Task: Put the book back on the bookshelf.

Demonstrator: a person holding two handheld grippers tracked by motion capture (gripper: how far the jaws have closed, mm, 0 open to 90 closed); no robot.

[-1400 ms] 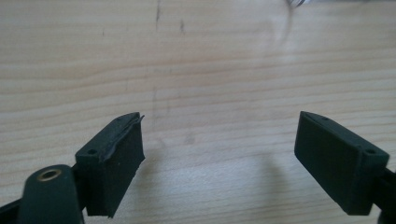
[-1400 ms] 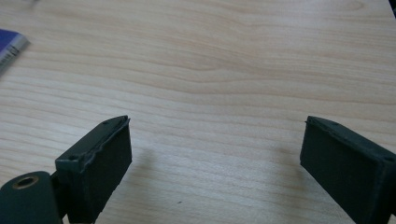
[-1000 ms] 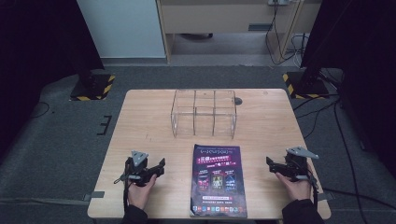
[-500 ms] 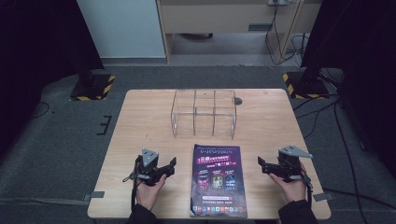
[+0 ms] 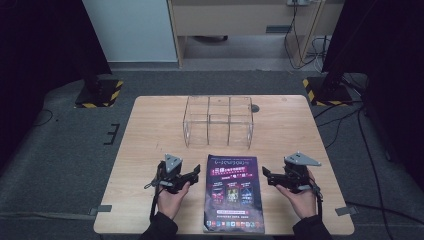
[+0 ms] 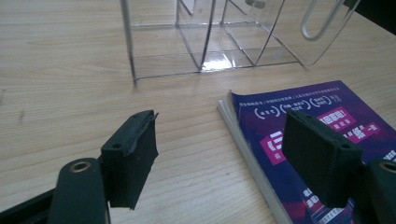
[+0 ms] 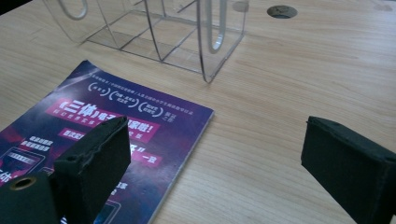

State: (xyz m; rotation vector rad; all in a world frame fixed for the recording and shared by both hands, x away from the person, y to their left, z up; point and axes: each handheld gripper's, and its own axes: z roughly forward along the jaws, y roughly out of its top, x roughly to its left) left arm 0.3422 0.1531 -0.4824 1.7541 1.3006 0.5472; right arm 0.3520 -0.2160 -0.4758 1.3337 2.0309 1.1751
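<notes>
A purple magazine [image 5: 231,191] lies flat on the wooden table [image 5: 150,135], near its front edge. A clear acrylic divided rack [image 5: 218,121] stands behind it. My left gripper [image 5: 196,173] is open just left of the magazine, its jaws pointing at the left edge. My right gripper [image 5: 265,175] is open just right of it, jaws pointing at the right edge. In the left gripper view the magazine [image 6: 303,135] lies partly under the right jaw, and the rack [image 6: 210,37] stands beyond. In the right gripper view the magazine [image 7: 116,126] sits under the left jaw. Neither gripper holds anything.
A round cable hole [image 5: 255,108] is in the table behind the rack. Yellow-and-black striped stand feet [image 5: 100,92] sit on the floor at both back corners. Bare table lies left and right of the rack.
Both grippers have moved inward toward the magazine's sides. The left one has shifted right, the right one left. The magazine and rack have not moved.
</notes>
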